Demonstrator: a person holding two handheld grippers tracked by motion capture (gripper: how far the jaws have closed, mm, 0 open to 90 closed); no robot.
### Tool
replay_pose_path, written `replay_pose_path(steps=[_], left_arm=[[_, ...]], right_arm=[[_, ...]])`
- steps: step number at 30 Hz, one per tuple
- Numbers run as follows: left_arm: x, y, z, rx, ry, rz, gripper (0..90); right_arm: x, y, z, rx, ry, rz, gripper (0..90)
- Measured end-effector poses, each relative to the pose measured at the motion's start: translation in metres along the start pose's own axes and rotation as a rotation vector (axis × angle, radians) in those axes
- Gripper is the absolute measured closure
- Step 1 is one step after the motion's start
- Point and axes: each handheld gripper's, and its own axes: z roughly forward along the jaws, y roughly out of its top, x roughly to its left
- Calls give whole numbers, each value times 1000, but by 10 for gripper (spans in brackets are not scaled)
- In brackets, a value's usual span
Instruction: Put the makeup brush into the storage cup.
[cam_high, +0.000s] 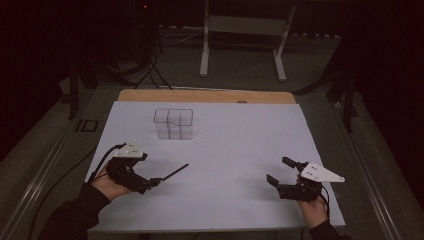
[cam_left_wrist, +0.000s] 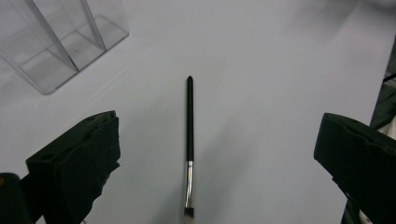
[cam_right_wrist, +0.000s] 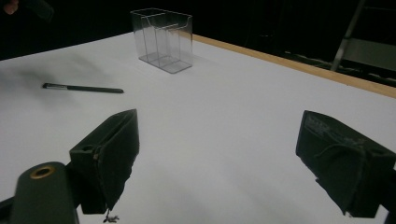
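A thin black makeup brush (cam_high: 175, 171) with a silver ferrule lies flat on the white table sheet (cam_high: 235, 145), left of centre. My left gripper (cam_high: 148, 174) sits just behind its bristle end. In the left gripper view the brush (cam_left_wrist: 189, 140) lies on the sheet between the wide-apart jaws of the left gripper (cam_left_wrist: 218, 121), untouched. A clear divided organizer (cam_high: 172, 124) stands upright farther back, also seen as the organizer (cam_left_wrist: 60, 42) and organizer (cam_right_wrist: 162, 39). My right gripper (cam_high: 280, 170) rests open near the front right; in its own view the right gripper (cam_right_wrist: 219, 130) holds nothing, with the brush (cam_right_wrist: 84, 88) far off.
A wooden table edge (cam_high: 205, 95) shows beyond the sheet. White stand legs (cam_high: 240, 30) rise on the carpet behind it. A black cable (cam_high: 100, 162) trails from the left gripper off the table's left side. The room around is dark.
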Motion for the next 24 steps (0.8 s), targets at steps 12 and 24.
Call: replay_pose_path(steps=[12,24], left_arm=[[0,9,13,154,0,7,37],[-1,13,25,257,-9,20,118]], right_arm=[[0,0,0,0,1,1,134],[0,0,0,2,1,4,134]])
